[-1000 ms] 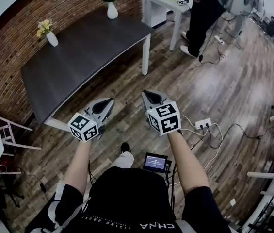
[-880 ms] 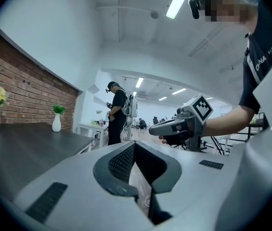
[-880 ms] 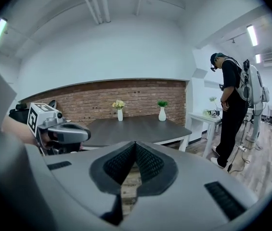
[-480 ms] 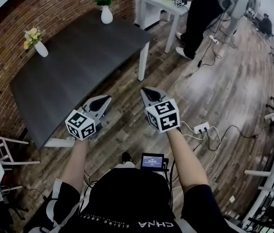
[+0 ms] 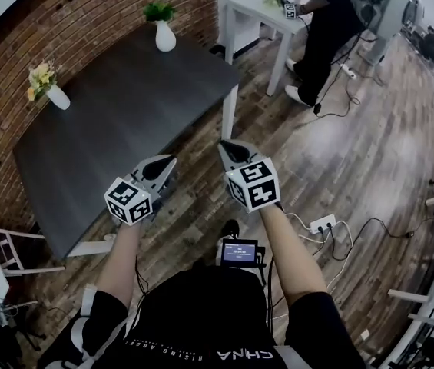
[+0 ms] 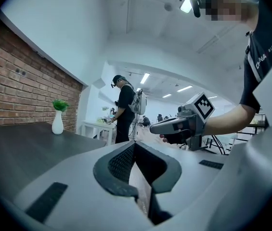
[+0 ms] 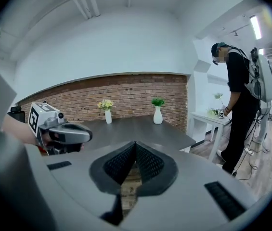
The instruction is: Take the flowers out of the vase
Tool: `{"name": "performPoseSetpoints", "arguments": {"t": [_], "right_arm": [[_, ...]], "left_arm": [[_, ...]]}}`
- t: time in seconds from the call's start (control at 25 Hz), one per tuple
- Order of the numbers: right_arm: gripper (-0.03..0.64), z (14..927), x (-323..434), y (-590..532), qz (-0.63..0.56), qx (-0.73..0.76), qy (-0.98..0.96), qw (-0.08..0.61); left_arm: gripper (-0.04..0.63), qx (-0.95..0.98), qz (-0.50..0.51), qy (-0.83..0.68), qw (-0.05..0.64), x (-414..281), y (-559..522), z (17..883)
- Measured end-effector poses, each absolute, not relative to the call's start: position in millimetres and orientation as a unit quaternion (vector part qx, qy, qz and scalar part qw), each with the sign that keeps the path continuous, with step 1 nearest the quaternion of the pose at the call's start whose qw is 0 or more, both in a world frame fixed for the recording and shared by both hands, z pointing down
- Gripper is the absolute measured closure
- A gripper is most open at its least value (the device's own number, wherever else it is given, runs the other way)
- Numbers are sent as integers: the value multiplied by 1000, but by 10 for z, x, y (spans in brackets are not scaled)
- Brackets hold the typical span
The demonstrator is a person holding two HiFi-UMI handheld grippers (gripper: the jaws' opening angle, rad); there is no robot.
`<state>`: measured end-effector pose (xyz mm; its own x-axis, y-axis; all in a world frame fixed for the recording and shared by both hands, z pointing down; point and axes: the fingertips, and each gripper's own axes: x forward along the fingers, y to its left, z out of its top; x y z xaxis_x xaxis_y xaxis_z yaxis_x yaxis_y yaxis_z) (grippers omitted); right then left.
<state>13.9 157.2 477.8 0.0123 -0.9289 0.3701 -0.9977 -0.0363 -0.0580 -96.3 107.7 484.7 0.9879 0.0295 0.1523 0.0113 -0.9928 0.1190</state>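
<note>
A white vase of yellow flowers stands at the far left of the dark table, against the brick wall. A second white vase with a green plant stands at the table's far right corner. My left gripper hangs over the table's near edge, shut and empty. Beside it over the wooden floor, my right gripper is also shut and empty. Both are far from the vases. The right gripper view shows the yellow flowers, the green plant vase and the left gripper.
A white side table stands beyond the dark table, with a person at it. A power strip and cables lie on the floor at the right. A white chair is at the left.
The person carrying the grippers has walked toward the dark table, so the table and vases sit nearer and lower in the head view. Both grippers stayed shut and side by side.
</note>
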Motion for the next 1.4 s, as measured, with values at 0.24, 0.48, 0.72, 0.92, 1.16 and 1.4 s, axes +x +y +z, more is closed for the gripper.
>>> {"name": "performPoseSetpoints", "arguments": {"t": [0.24,0.48,0.72,0.92,1.16,1.4], "right_arm": [[612,4638,959,1042,149,688,-703,102],[612,4596,1470,641,142,668,-723,107],[612,4668,1745,262,146,653,-736,102],[612,4748,1944,-164,152,650,-737,103],[612,4800,2192,-822,157,651,-735,110],[612,4685,2385,-1712,155,652,-732,117]], "left_arm": [[594,996,74,-21,50,-181,572,4670],[594,995,75,-45,43,307,256,4579],[594,993,80,-69,49,568,-108,4647],[594,993,80,-74,55,770,-527,4717],[594,993,74,-72,64,1070,-1207,4783],[594,993,69,-71,63,1277,-2088,4681]]}}
